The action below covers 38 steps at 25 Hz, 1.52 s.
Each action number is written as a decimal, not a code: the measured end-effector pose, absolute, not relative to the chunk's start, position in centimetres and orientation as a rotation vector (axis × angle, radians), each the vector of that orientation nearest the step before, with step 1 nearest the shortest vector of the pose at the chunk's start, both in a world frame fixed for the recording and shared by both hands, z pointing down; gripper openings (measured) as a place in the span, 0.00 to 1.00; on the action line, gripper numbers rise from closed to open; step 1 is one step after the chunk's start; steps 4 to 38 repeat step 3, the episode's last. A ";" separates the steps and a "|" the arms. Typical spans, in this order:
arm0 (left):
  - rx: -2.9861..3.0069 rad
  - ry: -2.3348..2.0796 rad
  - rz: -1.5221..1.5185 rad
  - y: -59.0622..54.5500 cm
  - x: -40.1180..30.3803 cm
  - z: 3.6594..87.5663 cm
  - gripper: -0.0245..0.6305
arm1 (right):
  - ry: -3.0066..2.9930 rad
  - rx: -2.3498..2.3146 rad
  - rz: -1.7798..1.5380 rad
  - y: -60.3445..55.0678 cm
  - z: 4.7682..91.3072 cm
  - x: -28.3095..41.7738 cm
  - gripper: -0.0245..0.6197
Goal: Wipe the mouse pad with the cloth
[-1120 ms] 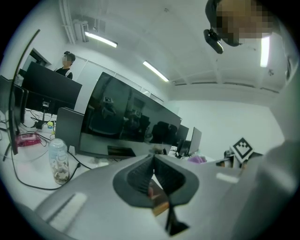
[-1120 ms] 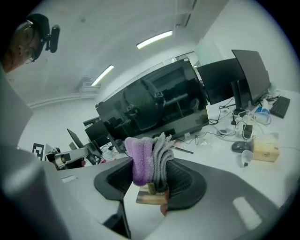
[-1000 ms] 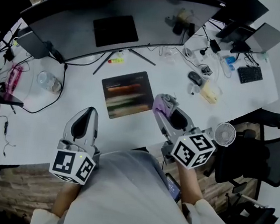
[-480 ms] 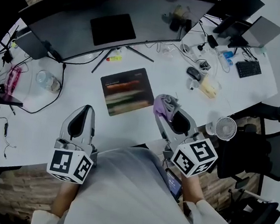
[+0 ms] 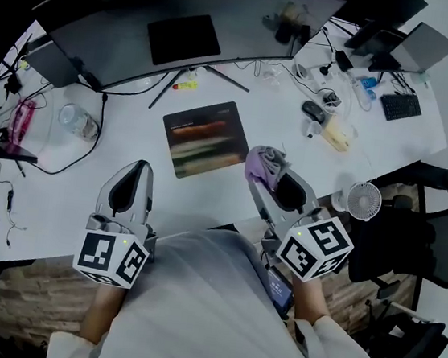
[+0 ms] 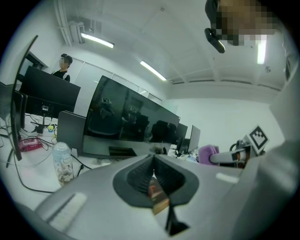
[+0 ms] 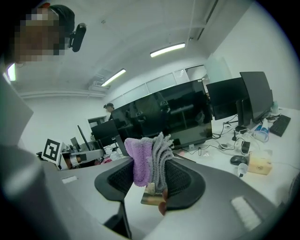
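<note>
White desk [image 5: 85, 189], mouse pad [image 5: 207, 138] print blurred, right gripper [image 7: 151, 180] clamping cloth [image 5: 265, 164]

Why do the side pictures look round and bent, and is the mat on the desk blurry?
Both gripper views: fisheye circles with dark corners, which bend the room. Head view: the print on the mouse pad looks smeared. Right gripper view: the cloth in the right claw is sharp.

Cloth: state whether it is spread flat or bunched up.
Bunched up: the purple-and-grey cloth stands crumpled in upright folds, pinched between the jaws of the right tool.
</note>
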State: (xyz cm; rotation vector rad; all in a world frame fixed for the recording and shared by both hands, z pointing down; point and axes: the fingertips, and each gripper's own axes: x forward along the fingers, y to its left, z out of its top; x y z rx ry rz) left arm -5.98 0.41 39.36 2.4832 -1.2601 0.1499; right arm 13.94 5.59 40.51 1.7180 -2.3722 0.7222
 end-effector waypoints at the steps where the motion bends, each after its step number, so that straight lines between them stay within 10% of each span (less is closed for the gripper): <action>1: 2.482 -1.260 0.149 0.4 -6.0 39.4 0.04 | -2.376 1.711 0.727 5.6 40.6 13.8 0.33; 38: 2.482 -1.261 0.149 0.4 -6.0 39.4 0.04 | -2.379 1.695 0.726 5.7 40.8 13.4 0.33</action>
